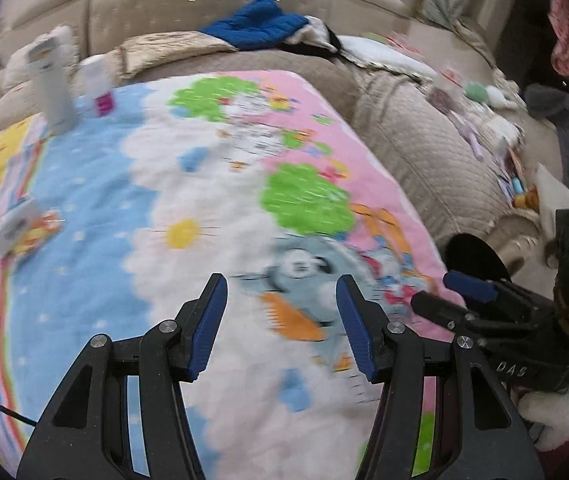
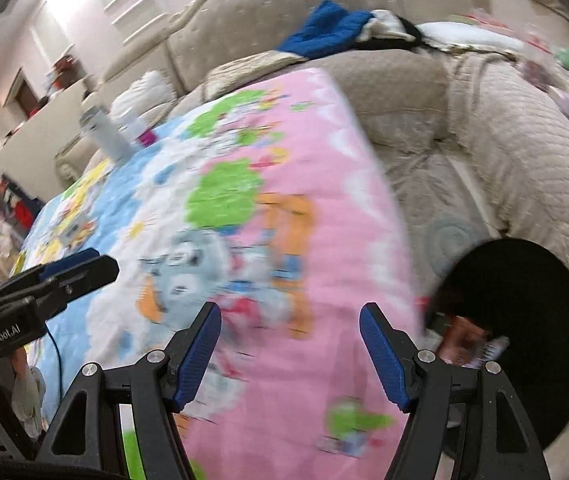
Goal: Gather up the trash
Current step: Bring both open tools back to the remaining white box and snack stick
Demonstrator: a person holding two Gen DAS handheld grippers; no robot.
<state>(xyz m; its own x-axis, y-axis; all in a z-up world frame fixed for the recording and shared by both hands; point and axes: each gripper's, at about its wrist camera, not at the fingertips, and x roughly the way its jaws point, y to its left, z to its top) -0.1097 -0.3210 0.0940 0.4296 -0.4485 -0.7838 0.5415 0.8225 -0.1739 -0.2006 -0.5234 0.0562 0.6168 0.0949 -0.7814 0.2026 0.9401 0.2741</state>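
Covering sofa: soft quilted blanket [image 1: 188,184]

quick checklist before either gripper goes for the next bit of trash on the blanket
1. Left gripper empty and open: ok, nothing between the blue pads.
2. Right gripper empty and open: ok, only the cartoon blanket shows through the gap.
3. Black bin within view and open-topped: ok, beside the blanket's edge, wrappers already inside.
4. Trash targets located: ok, a tall white box, a small white and magenta box and a flat white packet remain on the blanket.
5. Whether the tall white box stands stably: cannot tell, view blurred.
6. Grippers clear of each other: ok, apart.
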